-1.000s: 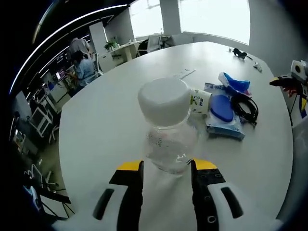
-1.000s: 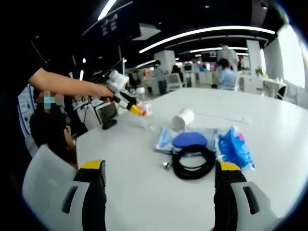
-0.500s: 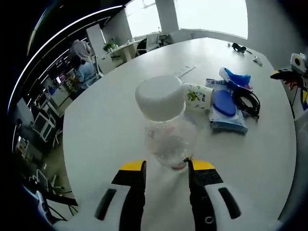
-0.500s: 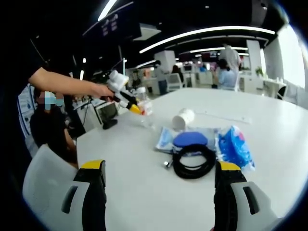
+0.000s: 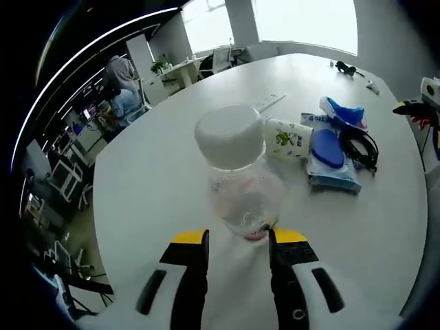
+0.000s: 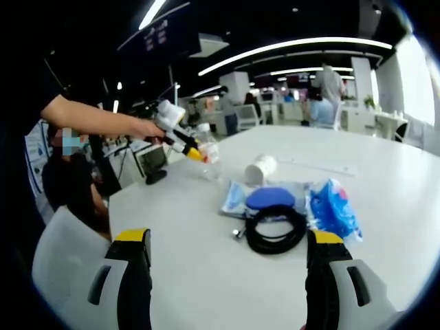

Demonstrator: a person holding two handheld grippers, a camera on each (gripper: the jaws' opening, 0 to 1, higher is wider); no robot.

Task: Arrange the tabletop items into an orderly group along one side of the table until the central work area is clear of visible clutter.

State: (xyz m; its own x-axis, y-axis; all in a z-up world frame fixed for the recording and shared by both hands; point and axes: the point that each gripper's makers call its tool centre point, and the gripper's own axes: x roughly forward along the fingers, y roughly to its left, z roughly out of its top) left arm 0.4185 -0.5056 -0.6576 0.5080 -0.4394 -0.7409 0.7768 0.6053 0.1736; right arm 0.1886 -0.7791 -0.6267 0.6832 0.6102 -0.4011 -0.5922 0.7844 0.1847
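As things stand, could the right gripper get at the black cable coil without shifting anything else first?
Probably yes. The right gripper has its jaws wide open, and the black cable coil lies straight ahead on the table with bare tabletop between. The left gripper, shut on the bottle, is off to the side.

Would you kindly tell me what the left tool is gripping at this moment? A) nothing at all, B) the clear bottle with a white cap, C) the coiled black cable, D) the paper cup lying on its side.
B: in the left gripper view the left tool has its jaws closed against the base of the clear bottle; the cup and cable lie farther off on the table.
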